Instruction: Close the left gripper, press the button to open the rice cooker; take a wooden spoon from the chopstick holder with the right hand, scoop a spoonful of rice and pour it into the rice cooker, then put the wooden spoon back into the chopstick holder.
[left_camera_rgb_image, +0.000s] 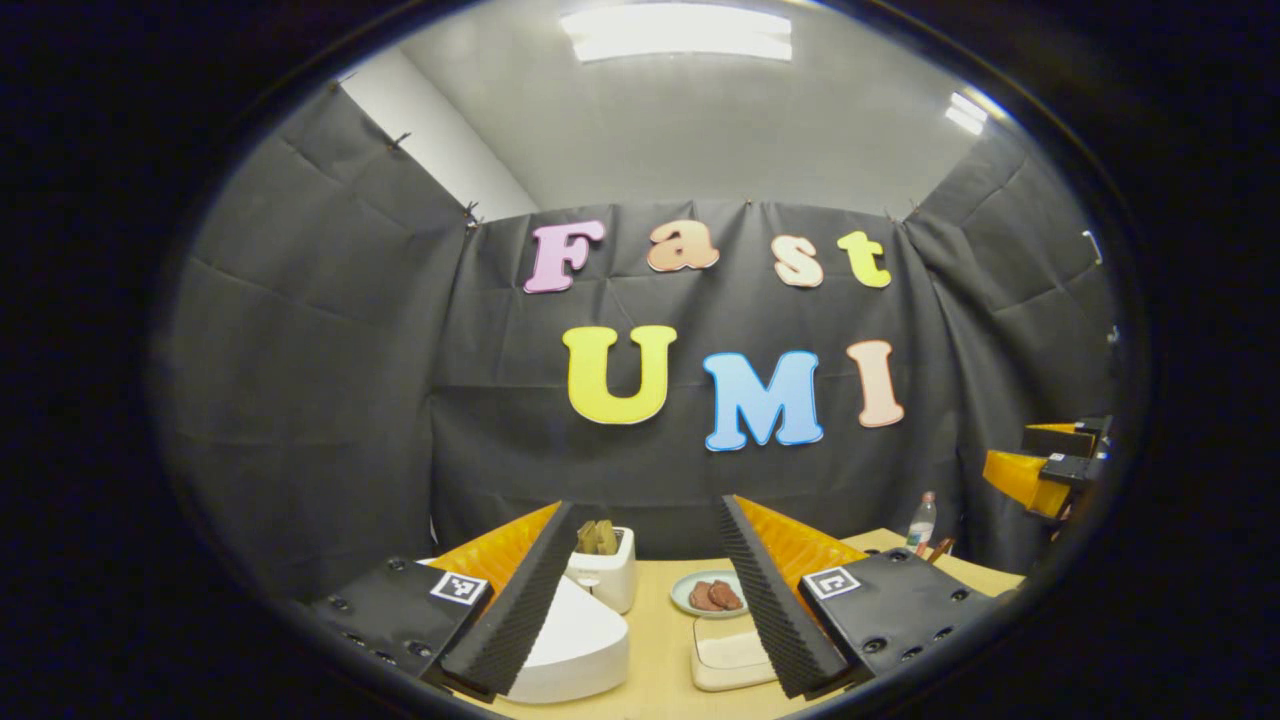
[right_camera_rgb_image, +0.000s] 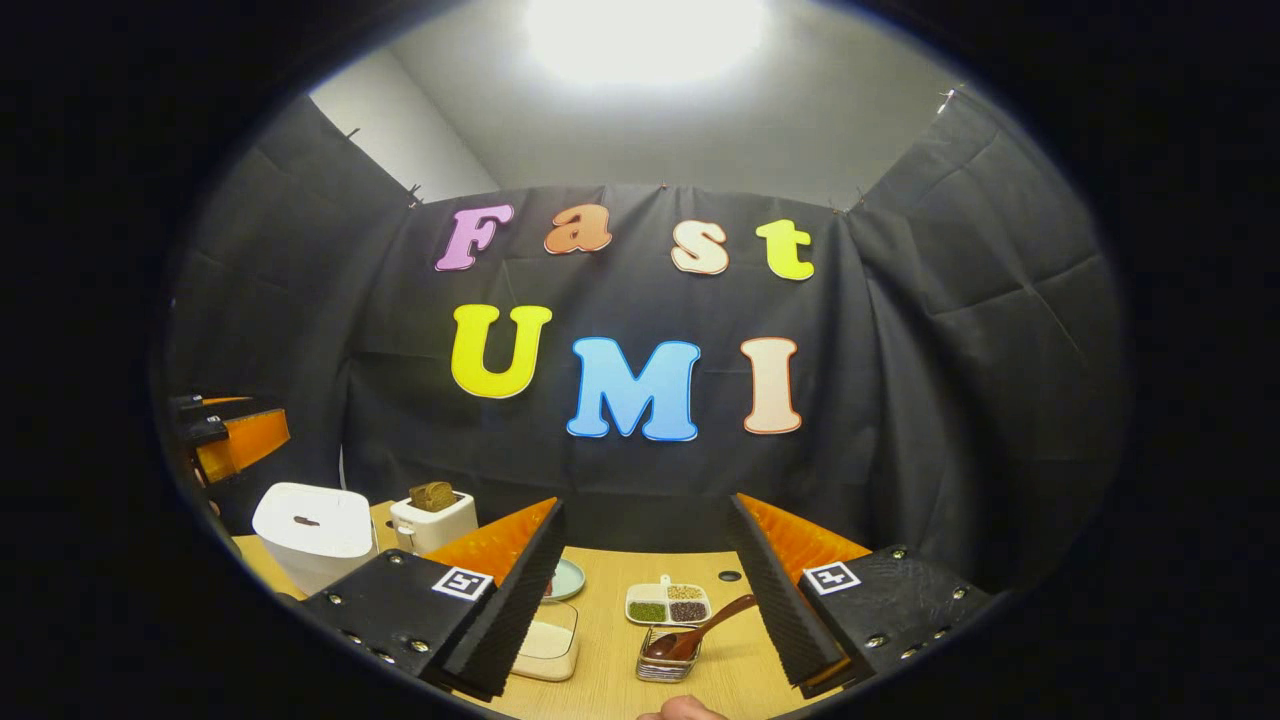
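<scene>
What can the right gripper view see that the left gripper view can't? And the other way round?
Right gripper view's extras: a divided dish of grains and the wooden spoon resting in the chopstick holder. Left gripper view's extras: a bottle and brown food on a plate. Both share the white rice cooker, closed, the toaster and the wooden table.

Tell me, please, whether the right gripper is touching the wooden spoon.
Apart. In the right gripper view, the right gripper is open, and the wooden spoon rests in the chopstick holder on the table beyond, between the fingers.
</scene>
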